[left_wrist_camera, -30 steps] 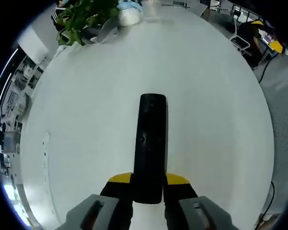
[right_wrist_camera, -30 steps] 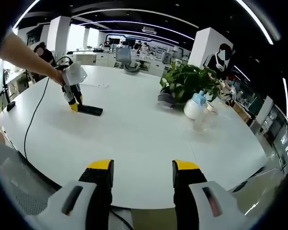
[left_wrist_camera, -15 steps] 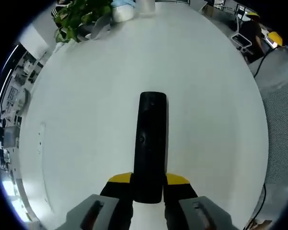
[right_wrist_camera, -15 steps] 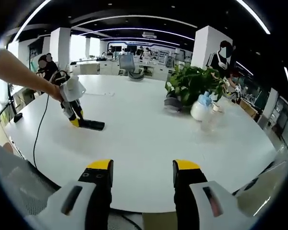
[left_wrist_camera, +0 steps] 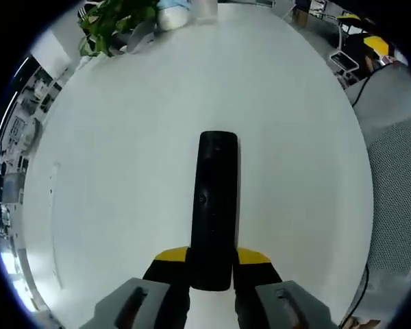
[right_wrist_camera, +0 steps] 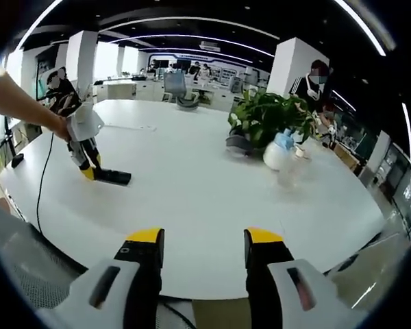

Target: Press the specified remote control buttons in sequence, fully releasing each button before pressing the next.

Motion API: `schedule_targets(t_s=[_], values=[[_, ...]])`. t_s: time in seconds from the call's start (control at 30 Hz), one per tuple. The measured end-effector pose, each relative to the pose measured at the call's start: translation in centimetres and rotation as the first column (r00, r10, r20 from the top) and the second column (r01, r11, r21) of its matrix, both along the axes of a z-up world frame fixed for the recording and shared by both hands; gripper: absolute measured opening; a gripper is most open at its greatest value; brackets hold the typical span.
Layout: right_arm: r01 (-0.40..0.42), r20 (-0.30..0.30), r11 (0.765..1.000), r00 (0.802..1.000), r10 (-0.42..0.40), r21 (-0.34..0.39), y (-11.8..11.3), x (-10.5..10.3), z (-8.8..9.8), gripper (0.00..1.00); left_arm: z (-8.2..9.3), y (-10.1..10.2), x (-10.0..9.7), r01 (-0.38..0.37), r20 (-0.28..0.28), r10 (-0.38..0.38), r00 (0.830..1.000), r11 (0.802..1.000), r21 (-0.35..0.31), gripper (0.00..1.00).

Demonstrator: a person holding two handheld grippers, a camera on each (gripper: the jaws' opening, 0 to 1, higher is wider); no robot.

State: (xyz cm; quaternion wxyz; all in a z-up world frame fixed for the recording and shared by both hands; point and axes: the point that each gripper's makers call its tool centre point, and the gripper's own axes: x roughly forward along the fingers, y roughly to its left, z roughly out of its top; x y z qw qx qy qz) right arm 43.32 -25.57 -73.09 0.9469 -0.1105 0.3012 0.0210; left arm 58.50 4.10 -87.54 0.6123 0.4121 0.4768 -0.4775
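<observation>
A long black remote control point(left_wrist_camera: 214, 205) points away from me in the left gripper view, over the white table point(left_wrist_camera: 123, 171). My left gripper point(left_wrist_camera: 212, 259) is shut on its near end, its yellow-tipped fingers point(left_wrist_camera: 171, 256) pressed to both sides. In the right gripper view the same remote point(right_wrist_camera: 111, 177) lies low over the table at the left, held by the left gripper point(right_wrist_camera: 88, 164) in a person's hand. My right gripper point(right_wrist_camera: 202, 240) stands open near the table's front edge, with nothing between its yellow fingertips.
A potted green plant point(right_wrist_camera: 268, 116) and a white-and-blue bottle point(right_wrist_camera: 277, 154) stand at the table's far right; the plant point(left_wrist_camera: 113, 24) also appears at the top left of the left gripper view. A black cable point(right_wrist_camera: 42, 181) hangs off the table's left edge. Office desks and chairs lie beyond.
The left gripper with the remote has shifted a little left in the right gripper view. Both cameras have moved slightly. The grip on the remote is unchanged.
</observation>
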Motion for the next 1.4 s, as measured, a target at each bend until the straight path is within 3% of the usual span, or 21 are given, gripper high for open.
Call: schedule_targets(t_s=[0.73,1.4], values=[[-0.002,-0.013,0.999,1.0,0.002,-0.047,-0.4,0.0,-0.4,0.47,-0.2,0.1,-5.4,0.032,-0.043,-0.031,0.999,0.999,0.032,0.23],[-0.028,-0.056,0.997,0.998,0.024,-0.066,-0.2,-0.2,-1.0,0.48,-0.2,0.3,-8.0,0.017,-0.046,-0.018,0.999,1.0,-0.006,0.23]])
